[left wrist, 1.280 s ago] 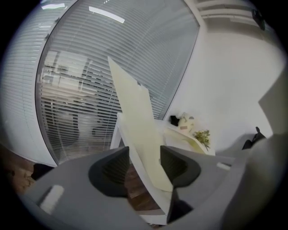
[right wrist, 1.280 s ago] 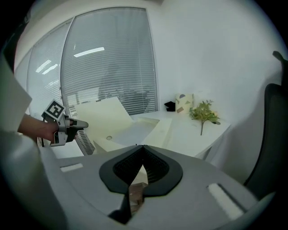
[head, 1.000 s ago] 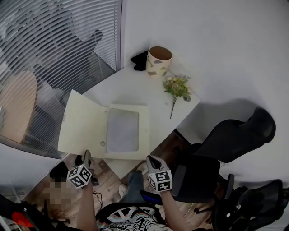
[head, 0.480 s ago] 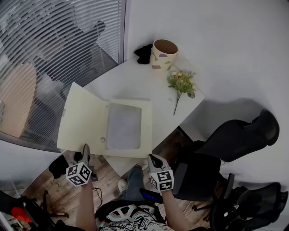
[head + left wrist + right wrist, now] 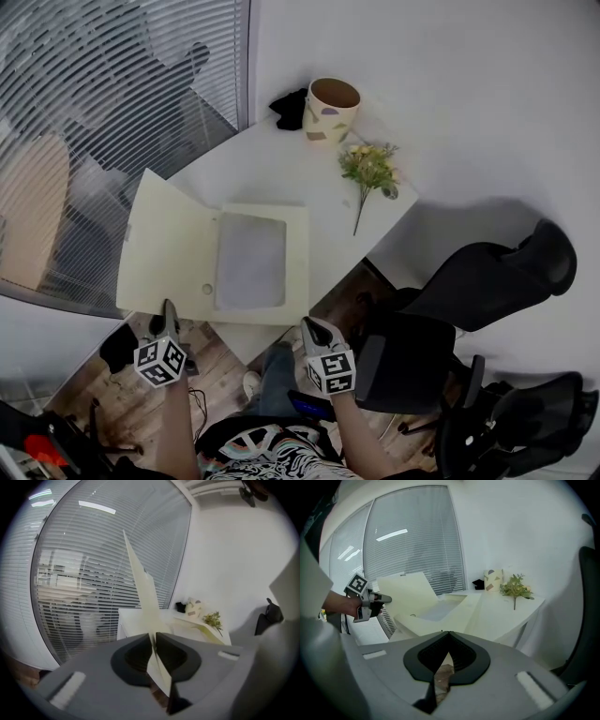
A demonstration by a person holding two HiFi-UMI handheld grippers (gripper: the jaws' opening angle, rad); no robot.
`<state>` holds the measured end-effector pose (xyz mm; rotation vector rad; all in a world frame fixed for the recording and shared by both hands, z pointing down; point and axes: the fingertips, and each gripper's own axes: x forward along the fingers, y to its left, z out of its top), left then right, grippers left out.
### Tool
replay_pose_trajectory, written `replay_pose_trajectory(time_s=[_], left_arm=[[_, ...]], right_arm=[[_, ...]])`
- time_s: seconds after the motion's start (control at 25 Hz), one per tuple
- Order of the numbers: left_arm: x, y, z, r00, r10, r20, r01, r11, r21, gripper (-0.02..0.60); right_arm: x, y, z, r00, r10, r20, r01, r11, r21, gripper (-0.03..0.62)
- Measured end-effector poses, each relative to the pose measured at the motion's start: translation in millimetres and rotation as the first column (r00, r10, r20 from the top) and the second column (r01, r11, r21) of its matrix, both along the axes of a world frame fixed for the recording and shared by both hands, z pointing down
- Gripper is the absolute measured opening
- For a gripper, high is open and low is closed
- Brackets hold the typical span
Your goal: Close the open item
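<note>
A cream folder [image 5: 253, 262] lies open on the white table [image 5: 281, 173], its cover flap [image 5: 169, 244] spread to the left past the table edge. My left gripper [image 5: 169, 309] is at the flap's near edge. In the left gripper view its jaws [image 5: 153, 634] are closing, with the thin flap [image 5: 140, 588] pinched between the pads and rising up from them. My right gripper [image 5: 314, 328] hovers below the folder's near right corner, jaws shut with nothing between them [image 5: 447, 633]. The right gripper view shows the folder [image 5: 436, 609] and the left gripper [image 5: 386, 598] at its flap.
A patterned pot [image 5: 331, 108], a dark bundle [image 5: 289, 108] and a sprig of flowers [image 5: 368, 169] sit at the table's far end. Window blinds [image 5: 112, 94] stand to the left. Black office chairs [image 5: 487, 281] crowd the right and near side.
The left gripper has edged up onto the flap's near edge and its jaws have closed on it. The right gripper has hardly moved.
</note>
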<state>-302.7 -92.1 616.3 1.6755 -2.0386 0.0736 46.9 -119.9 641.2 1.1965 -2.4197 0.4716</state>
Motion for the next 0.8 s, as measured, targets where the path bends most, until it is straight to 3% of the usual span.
replay_pose_trajectory(time_s=[0.8], left_arm=[[19, -6, -15, 0.996, 0.087, 0.020, -0.088, 0.996, 0.030, 0.062]], right_arm=[[0, 0, 0, 1.000, 0.019, -0.020, -0.018, 1.000, 0.008, 0.000]])
